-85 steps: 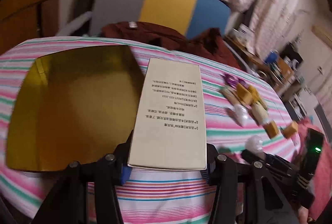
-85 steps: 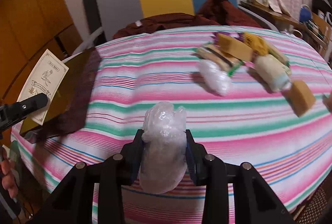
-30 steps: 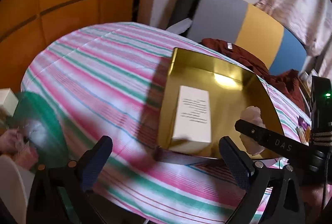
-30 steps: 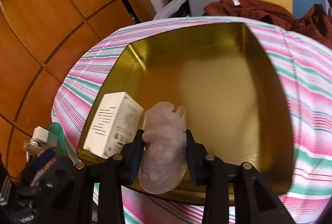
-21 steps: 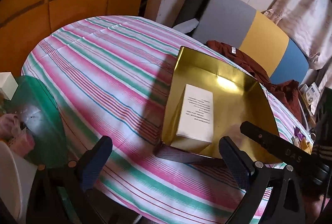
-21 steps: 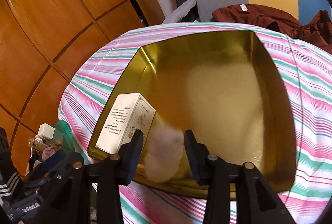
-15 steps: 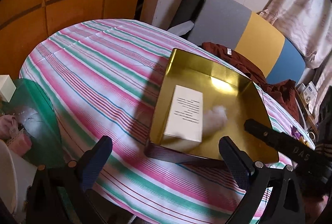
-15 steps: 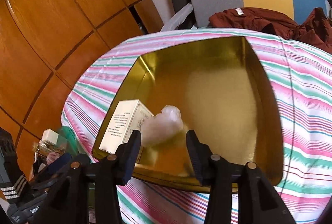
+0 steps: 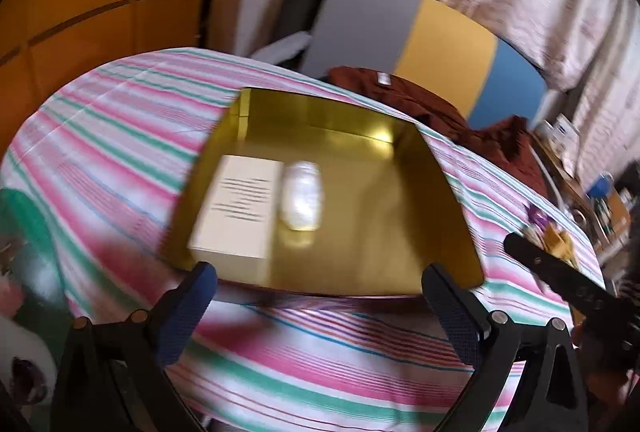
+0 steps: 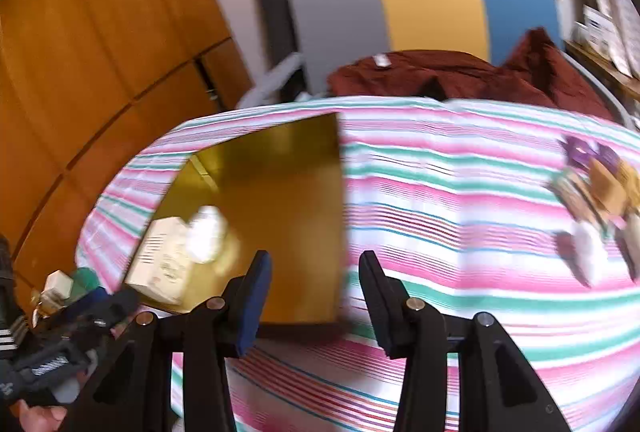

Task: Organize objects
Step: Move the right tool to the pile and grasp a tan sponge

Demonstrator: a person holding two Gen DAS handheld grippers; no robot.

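While both of my tools hang above the near edge of the table (image 9: 120, 135), which is covered in a pink, green and white striped cloth, neither grips anything. My left hand-held gripper (image 9: 320, 296) has its jaws spread wide, with the blue pads (image 9: 192, 296) well apart and empty air between them. My right hand-held gripper (image 10: 316, 296) is likewise spread and empty; its dark body also shows at the right edge of the left wrist view (image 9: 560, 280).

A shallow, shiny gold rectangular tray (image 9: 448, 199) sits on the table just beyond my left tool. Inside it, against the left wall, lies a flat cream cardboard box with printed lines of text (image 9: 240, 207). A small white, plastic-wrapped bundle (image 9: 302, 199) lies on the tray floor just beside the box's right edge; whether the two touch I cannot tell, as both views are blurred. The right wrist view shows the same tray (image 10: 288, 191), box (image 10: 164, 260) and bundle (image 10: 206, 232) at lower left.

Well apart from the tray, on the right side of the table, lies a loose cluster of small items in tan, purple and white wrappers (image 10: 600, 199), too blurred to identify singly. A dark red garment (image 10: 440, 75) is draped beyond the far table edge, in front of a chair back with grey, yellow and blue panels (image 10: 424, 3). Orange wooden panelling (image 10: 80, 31) fills the left background.
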